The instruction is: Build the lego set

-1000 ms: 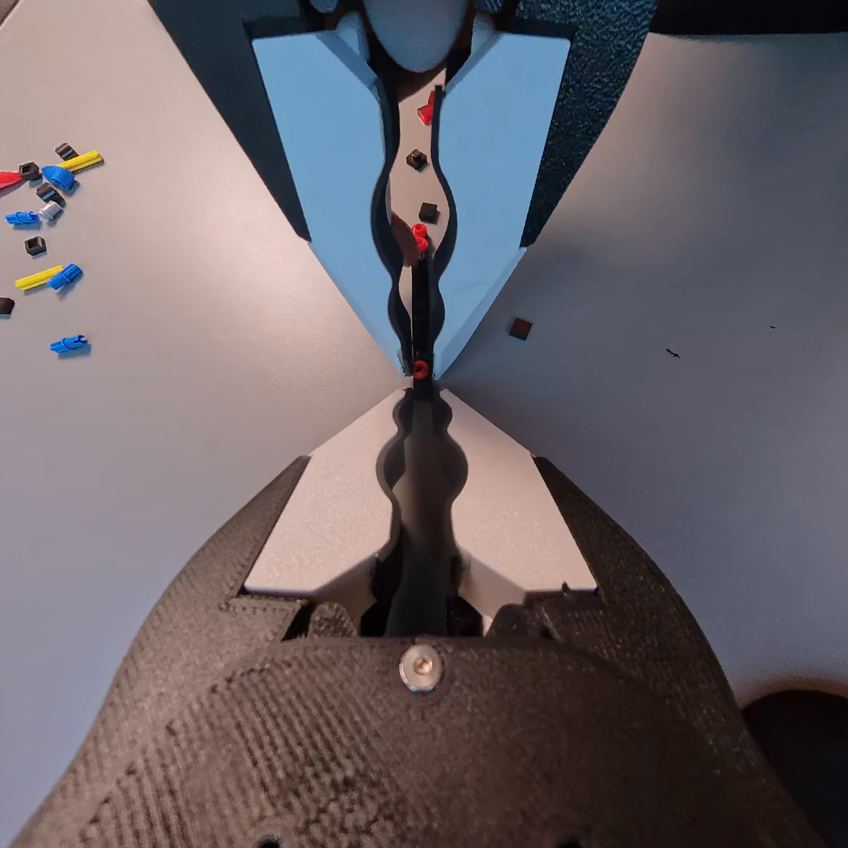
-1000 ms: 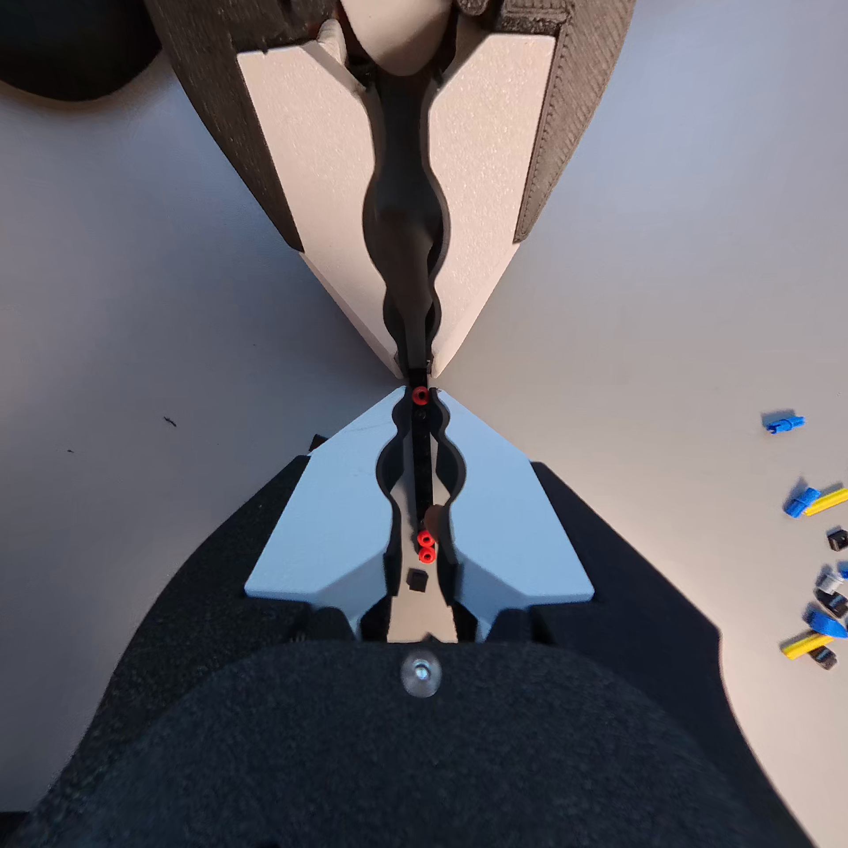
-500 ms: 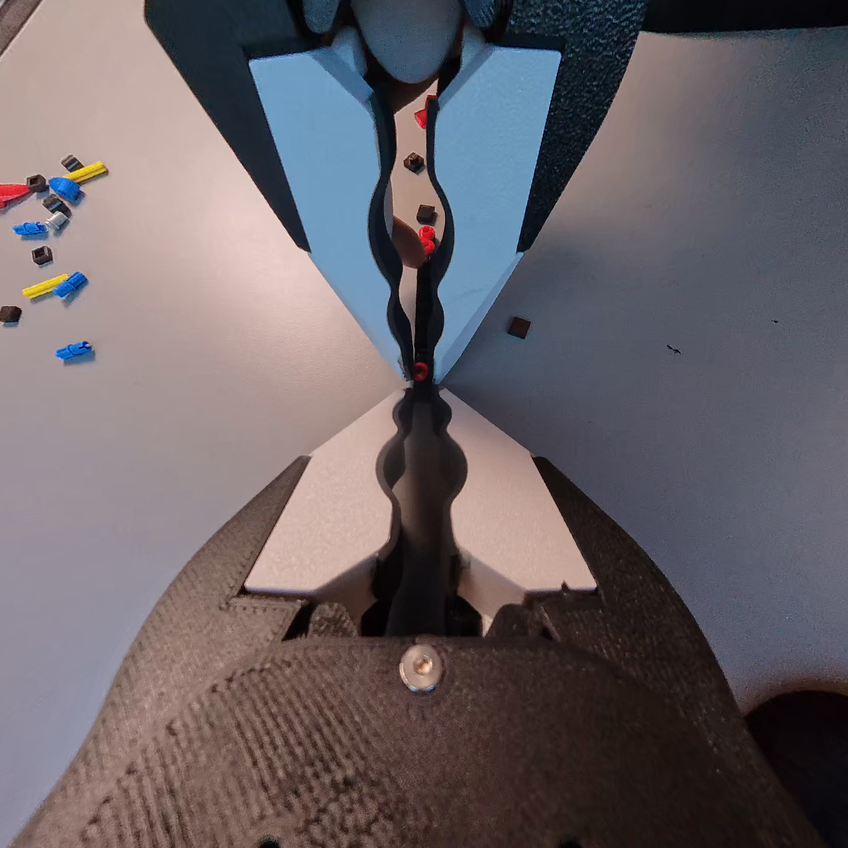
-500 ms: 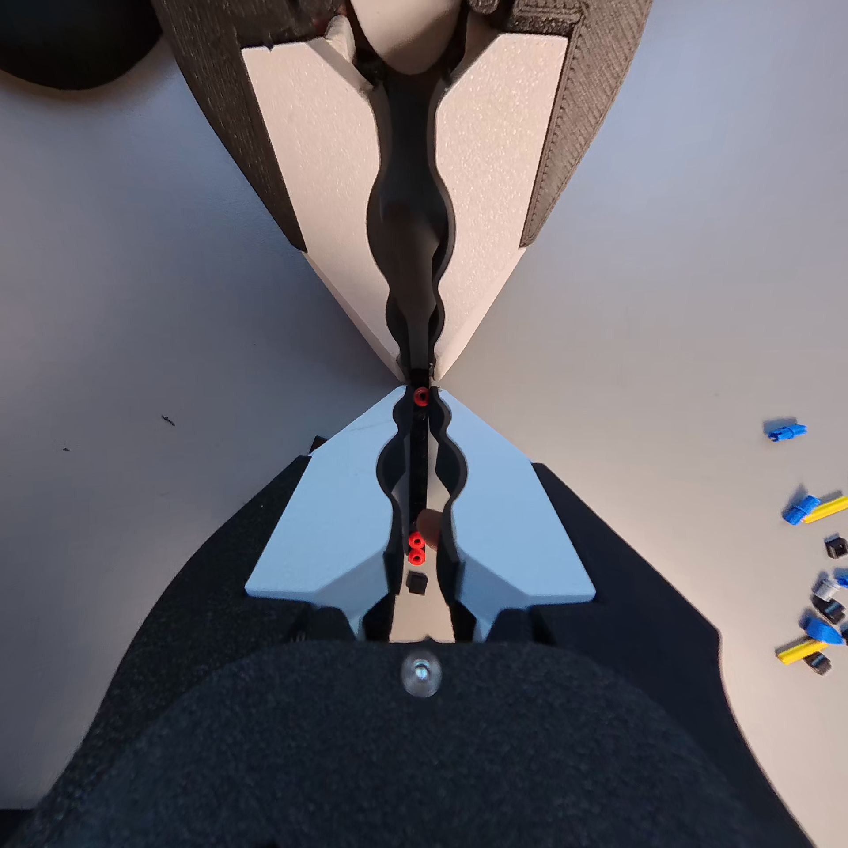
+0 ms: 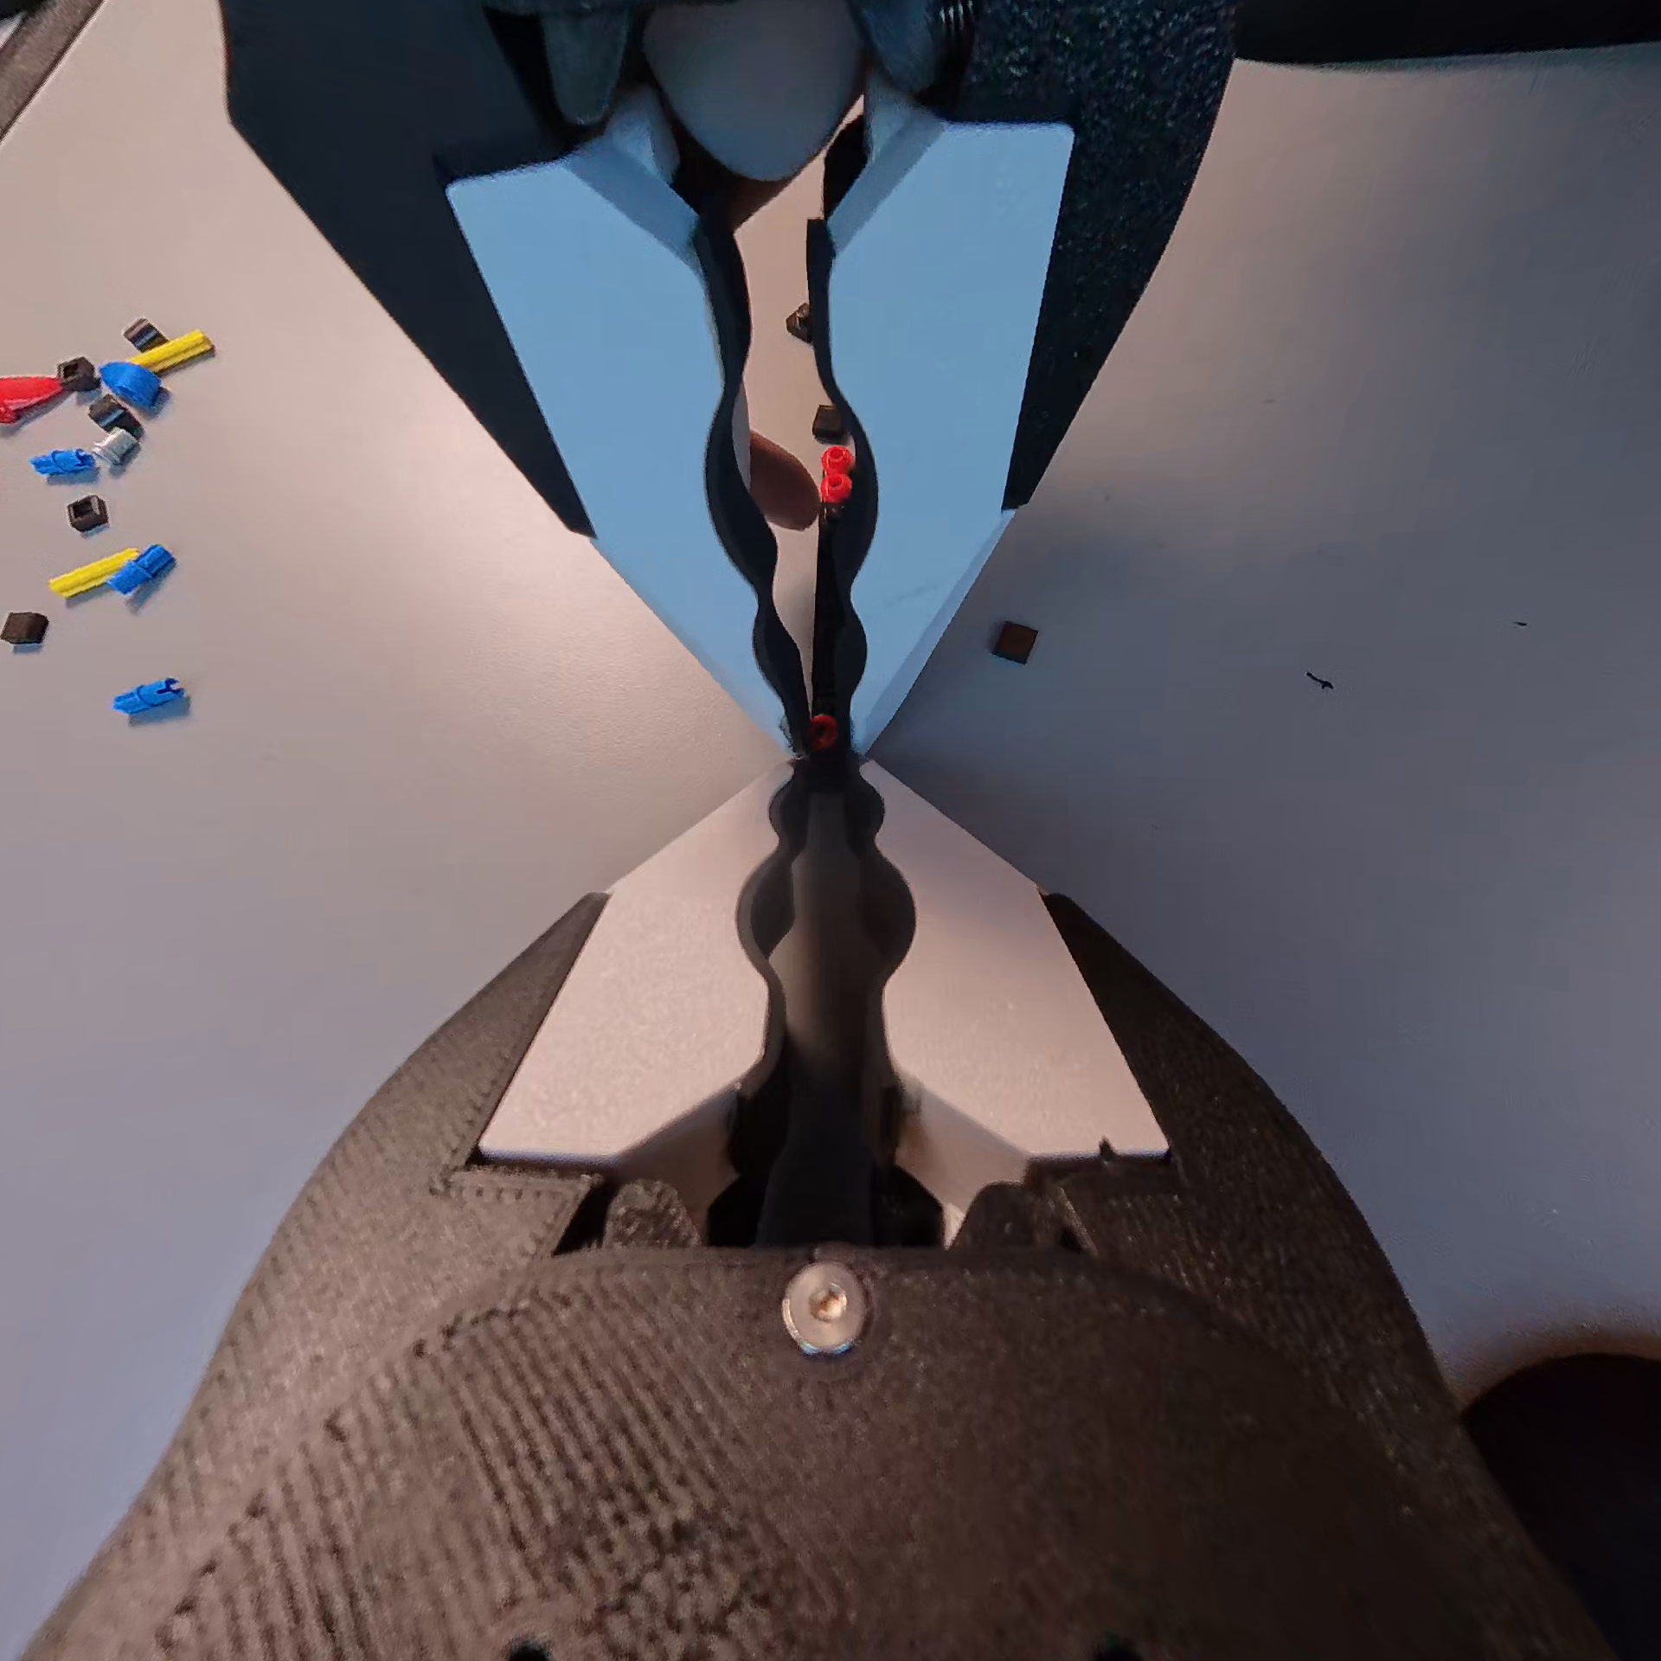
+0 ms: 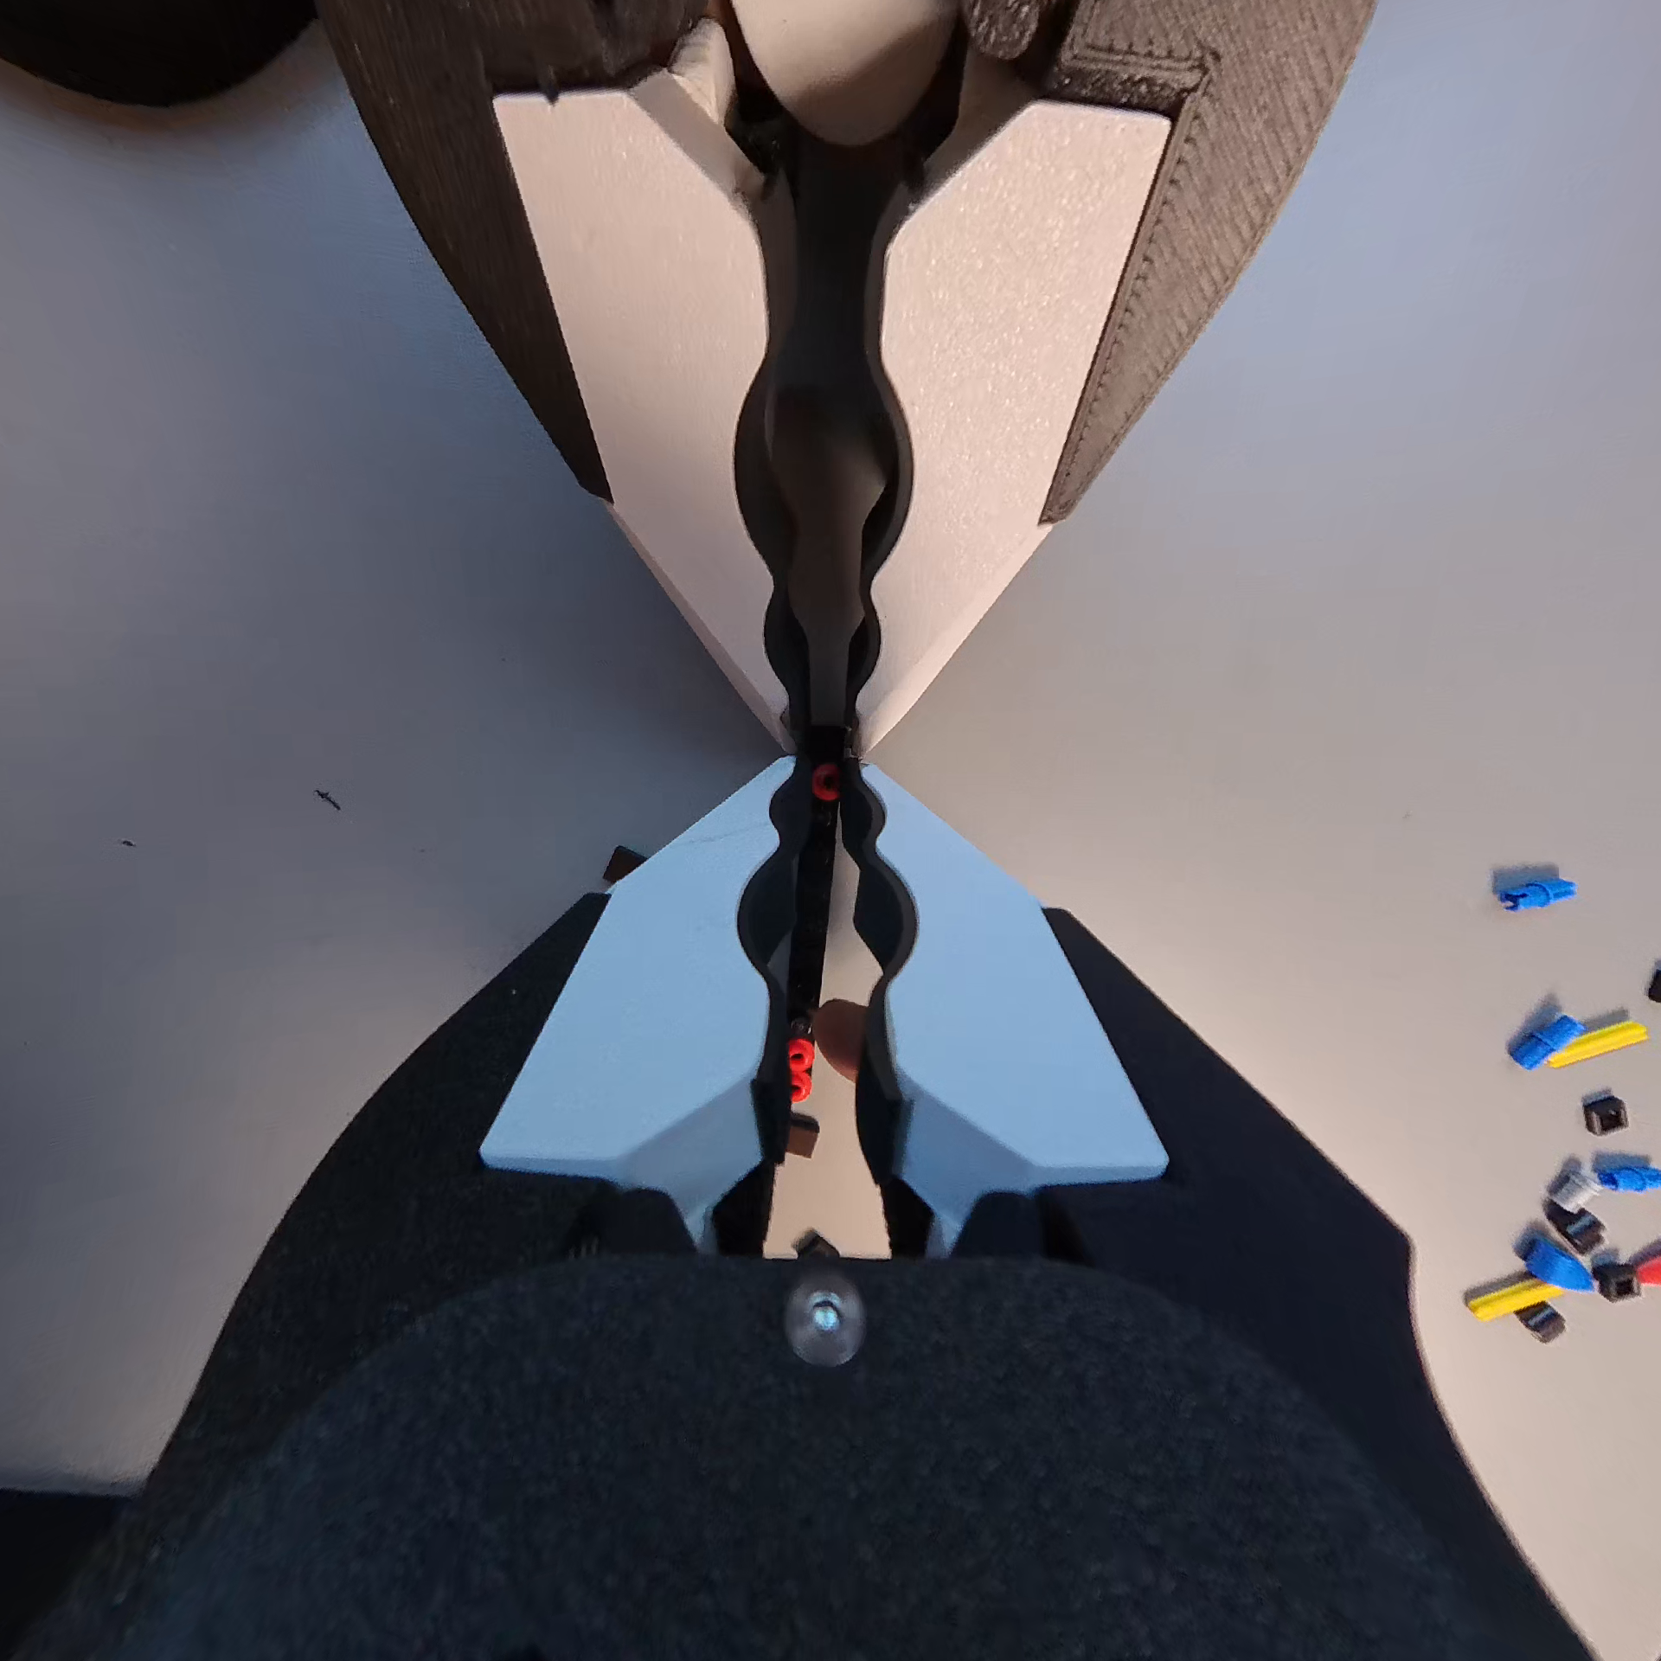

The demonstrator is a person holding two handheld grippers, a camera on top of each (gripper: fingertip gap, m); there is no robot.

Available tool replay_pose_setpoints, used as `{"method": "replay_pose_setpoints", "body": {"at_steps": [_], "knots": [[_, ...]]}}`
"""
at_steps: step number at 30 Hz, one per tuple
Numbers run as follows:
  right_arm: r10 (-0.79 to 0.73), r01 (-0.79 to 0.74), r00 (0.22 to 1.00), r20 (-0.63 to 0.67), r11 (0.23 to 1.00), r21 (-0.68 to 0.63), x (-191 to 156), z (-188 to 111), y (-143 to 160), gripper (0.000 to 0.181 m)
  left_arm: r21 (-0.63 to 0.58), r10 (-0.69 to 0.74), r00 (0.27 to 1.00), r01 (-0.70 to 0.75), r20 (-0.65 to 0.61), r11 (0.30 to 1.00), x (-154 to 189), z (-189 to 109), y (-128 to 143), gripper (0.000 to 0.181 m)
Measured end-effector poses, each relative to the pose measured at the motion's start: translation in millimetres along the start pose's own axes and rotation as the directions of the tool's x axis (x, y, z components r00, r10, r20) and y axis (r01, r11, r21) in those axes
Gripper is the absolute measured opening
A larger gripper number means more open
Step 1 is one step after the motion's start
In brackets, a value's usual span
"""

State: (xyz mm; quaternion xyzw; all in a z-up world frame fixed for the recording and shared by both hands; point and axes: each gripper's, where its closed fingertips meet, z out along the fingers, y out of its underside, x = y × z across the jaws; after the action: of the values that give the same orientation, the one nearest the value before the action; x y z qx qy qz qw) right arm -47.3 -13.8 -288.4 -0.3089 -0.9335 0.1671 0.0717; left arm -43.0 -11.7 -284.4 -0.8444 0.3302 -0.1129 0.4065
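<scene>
**A:** What has changed since a moment ago?

**B:** The right gripper (image 6: pixel 827 782), the one with pale blue fingers, has eased apart. A sliver of table now shows between the thin black Lego beam (image 6: pixel 813 899) and one of its pads. I cannot tell whether the other pad still touches the beam. The left gripper (image 5: pixel 822 775), with grey-white fingers, meets it tip to tip as before. Its tips are pressed together on the near end of the beam.

**A:** Where is the beam?

**B:** It is held off the grey table (image 5: pixel 359 809) and runs lengthwise down the channel between the blue fingers. One red pin (image 6: pixel 824 780) sits at the pinched end. A pair of red pins (image 6: pixel 798 1070) sits at the far end.

**A:** Does either camera see more?

**B:** The left wrist view shows a small black tile (image 5: pixel 1016 640) lying whole beside a blue finger. The right wrist view catches only its corner. Both views show the loose pieces (image 5: pixel 108 422) well off to the side, in blue, yellow, black, red and grey.

**A:** Any writing?

**B:** None is legible.
</scene>
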Motion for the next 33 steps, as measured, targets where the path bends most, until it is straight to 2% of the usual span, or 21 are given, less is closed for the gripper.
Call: {"method": "replay_pose_setpoints", "body": {"at_steps": [12, 16, 19, 22, 25, 28, 33], "knots": [[-0.024, 0.024, 1.0, 0.002, 0.999, -0.024, -1, 1, -1, 0.004, 0.002, 0.012, 1.0, -0.012, 0.004, 1.0, 1, -1, 1, 0.005], [0.01, -0.003, 0.998, -0.067, 0.996, 0.095, 1, -1, -3, 0.005, 0.001, 0.015, 1.0, -0.015, 0.009, 1.0, 1, -1, 1, 0.006], [0.074, -0.059, 0.994, -0.085, 0.984, 0.169, 4, -5, -1, 0.019, 0.002, 0.016, 1.0, -0.016, 0.006, 1.0, 2, -1, 1, 0.006], [0.082, -0.063, 0.993, -0.081, 0.973, 0.222, -1, -12, -1, 0.023, 0.002, 0.016, 1.0, -0.016, 0.006, 1.0, 2, -1, 1, 0.006], [0.099, -0.08, 0.993, -0.063, 0.963, 0.255, -5, -18, -1, 0.022, 0.003, 0.022, 1.0, -0.022, 0.011, 1.0, 2, -1, 1, 0.006], [0.149, -0.136, 0.989, -0.021, 0.947, 0.292, -7, -18, -4, 0.014, 0.003, 0.024, 1.0, -0.024, 0.014, 1.0, 2, -1, 1, 0.006], [0.223, -0.227, 0.974, 0.047, 0.941, 0.251, -2, -10, -6, 0.007, 0.003, 0.028, 0.999, -0.028, 0.018, 1.0, 2, -1, 1, 0.006]]}}
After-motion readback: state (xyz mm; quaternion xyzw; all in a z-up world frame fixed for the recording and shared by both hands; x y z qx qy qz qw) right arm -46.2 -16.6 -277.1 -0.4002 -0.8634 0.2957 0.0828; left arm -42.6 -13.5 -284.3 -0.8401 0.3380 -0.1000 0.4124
